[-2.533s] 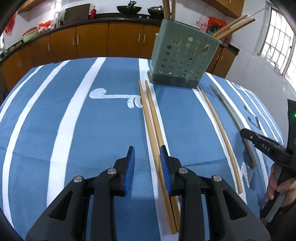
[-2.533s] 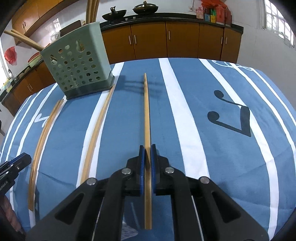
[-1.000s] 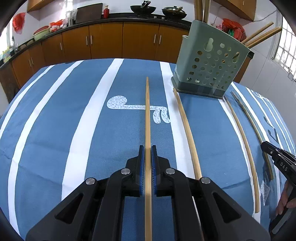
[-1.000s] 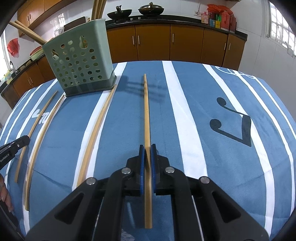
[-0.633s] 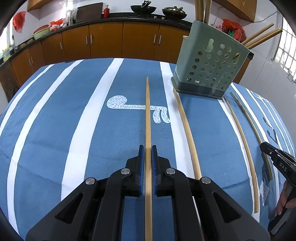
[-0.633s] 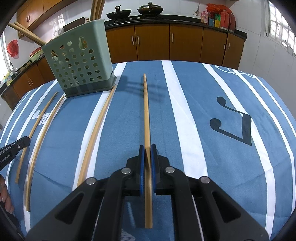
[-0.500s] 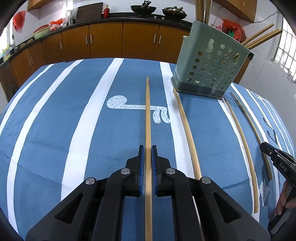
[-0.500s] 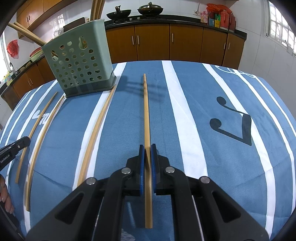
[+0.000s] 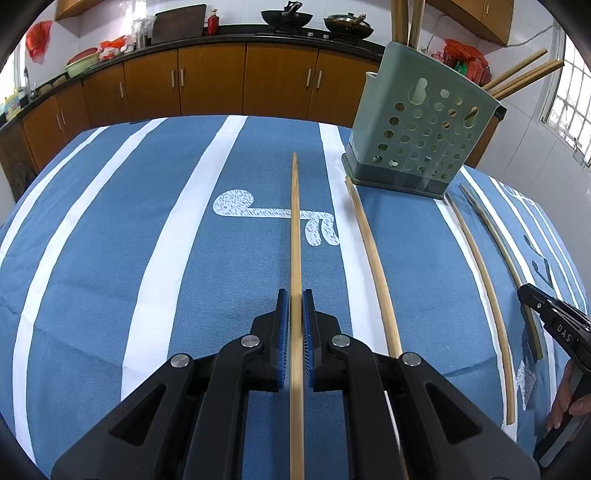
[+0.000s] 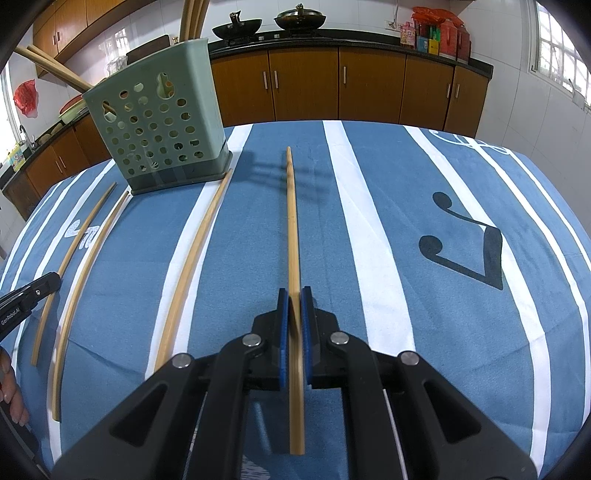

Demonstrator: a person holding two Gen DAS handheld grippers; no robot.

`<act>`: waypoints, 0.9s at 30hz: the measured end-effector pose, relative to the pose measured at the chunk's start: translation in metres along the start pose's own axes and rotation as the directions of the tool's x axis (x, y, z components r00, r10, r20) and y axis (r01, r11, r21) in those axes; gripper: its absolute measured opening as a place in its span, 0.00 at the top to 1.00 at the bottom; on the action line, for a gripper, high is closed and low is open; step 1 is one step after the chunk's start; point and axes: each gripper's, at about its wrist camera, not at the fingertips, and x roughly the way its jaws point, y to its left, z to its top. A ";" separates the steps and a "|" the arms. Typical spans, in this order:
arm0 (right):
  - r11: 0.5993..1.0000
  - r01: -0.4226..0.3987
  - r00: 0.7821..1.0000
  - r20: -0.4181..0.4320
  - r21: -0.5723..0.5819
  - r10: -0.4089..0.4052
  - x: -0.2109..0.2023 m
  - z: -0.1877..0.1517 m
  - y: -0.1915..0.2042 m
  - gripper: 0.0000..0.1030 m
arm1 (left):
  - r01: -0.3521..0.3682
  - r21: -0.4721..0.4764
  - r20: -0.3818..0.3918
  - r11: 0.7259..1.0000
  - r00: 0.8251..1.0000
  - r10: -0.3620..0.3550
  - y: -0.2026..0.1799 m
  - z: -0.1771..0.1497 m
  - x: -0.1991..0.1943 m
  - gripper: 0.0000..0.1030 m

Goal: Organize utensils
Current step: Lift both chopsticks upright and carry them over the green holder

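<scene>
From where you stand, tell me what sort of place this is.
A home kitchen, most likely. Wooden base cabinets run under a dark counter along the wall, two woks sit on a stove there, and a green perforated chopstick holder stands on a table covered with a blue striped cloth.

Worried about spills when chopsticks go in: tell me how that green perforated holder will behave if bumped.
The holder is tall on a narrow base, so it may tip. Thin perforated plastic suggests it's light and could slide on the tablecloth. Chopsticks leaning out probably shift its balance sideways.
</scene>
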 end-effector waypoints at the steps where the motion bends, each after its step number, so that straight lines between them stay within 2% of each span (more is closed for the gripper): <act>1: 1.000 0.000 1.000 0.000 0.000 0.000 0.000 0.000 0.000 0.92 | 0.000 0.000 0.000 1.000 1.000 0.000 0.000 0.000 0.000 0.91; 14: 1.000 -0.014 1.000 -0.001 0.016 0.014 -0.007 -0.005 -0.002 0.93 | -0.012 0.064 -0.019 0.998 1.000 0.013 -0.007 -0.011 -0.009 0.93; 16: 0.999 -0.036 0.999 0.037 0.032 0.034 -0.019 -0.002 -0.005 0.93 | 0.001 0.052 -0.019 0.999 1.000 0.000 -0.005 -0.009 -0.014 0.93; 20: 0.998 -0.048 0.991 0.128 0.045 0.042 -0.049 0.009 -0.012 0.93 | 0.020 0.042 0.054 0.999 0.998 -0.022 0.001 0.002 -0.043 0.93; 27: 0.996 -0.069 0.959 0.279 0.058 0.050 -0.098 0.032 -0.018 0.93 | 0.048 0.048 0.184 0.998 0.981 -0.056 0.002 0.025 -0.091 0.93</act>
